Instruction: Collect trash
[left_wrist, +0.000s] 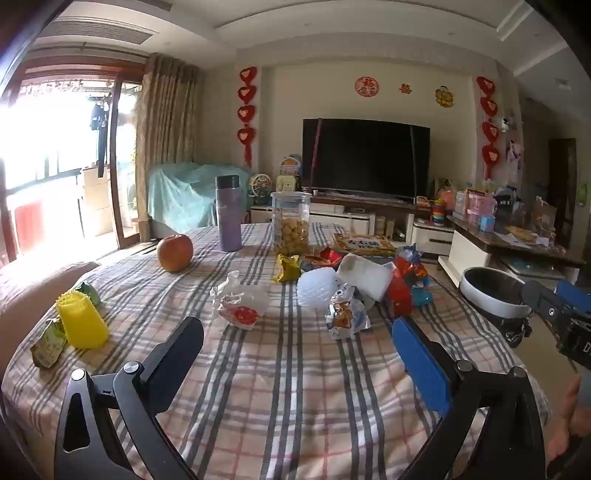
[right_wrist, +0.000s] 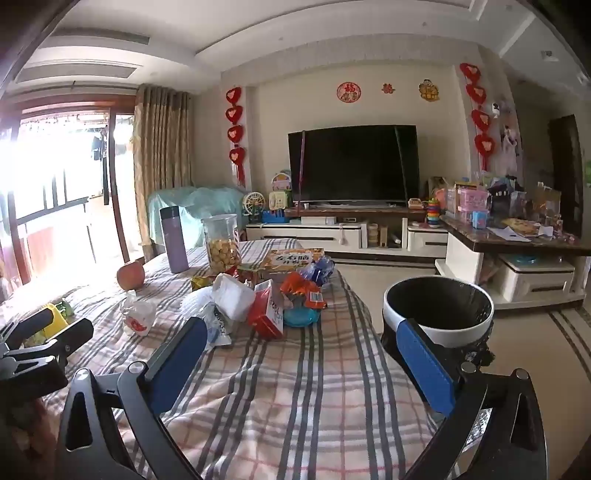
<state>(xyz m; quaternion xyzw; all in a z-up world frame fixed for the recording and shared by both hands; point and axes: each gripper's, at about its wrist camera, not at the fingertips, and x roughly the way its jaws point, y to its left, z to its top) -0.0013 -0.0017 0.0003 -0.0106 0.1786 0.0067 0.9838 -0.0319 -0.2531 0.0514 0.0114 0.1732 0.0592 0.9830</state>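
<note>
Both grippers are held wide apart w/ nothing between the fingers: the left gripper (left_wrist: 297, 338) hovers over bare cloth on the near side of the wrapper pile, and the right gripper (right_wrist: 301, 341) likewise, a bit further toward the bin. No trash has been picked yet, judging by how things lie.

Landmark used: the round white-rimmed, black-lined trash bin (right_wrist: 438, 311), which stands on the floor just off the table's right edge.

Trash, all on the pink-and-grey plaid tablecloth (left_wrist: 280, 387), left of the bin:
- crumpled silver foil snack wrapper (left_wrist: 345, 314), nearest the left gripper
- clear plastic bag w/ red print (left_wrist: 240, 304), further from the bin
- red snack packet (right_wrist: 266, 310) and orange wrapper (right_wrist: 303, 291), closest to the bin
- white foam fruit net (left_wrist: 317, 290) and white paper (left_wrist: 364, 275), mid-pile
- green wrapper (left_wrist: 48, 345), far from the bin, beside a yellow ribbed plastic cup (left_wrist: 83, 321)

How the step is prob. best done: the piece closest to the bin should be taken first by the right gripper, pinched at a raised fold, not flat against the cloth, so the cloth isn't snagged. It should be let go only once fully over the bin's opening. Far-side pieces are better left to the left gripper.

Containers:
- bin: interior looks dark; contents can't be told.
- clear plastic jar w/ lid (left_wrist: 290, 223), far side of the pile from the bin: about half full of round yellow snacks. Prob. not trash.
- lilac flask w/ dark cap (left_wrist: 228, 213), beside the jar: closed, contents hidden.

A red apple (left_wrist: 175, 253) should also be left alone.
</note>
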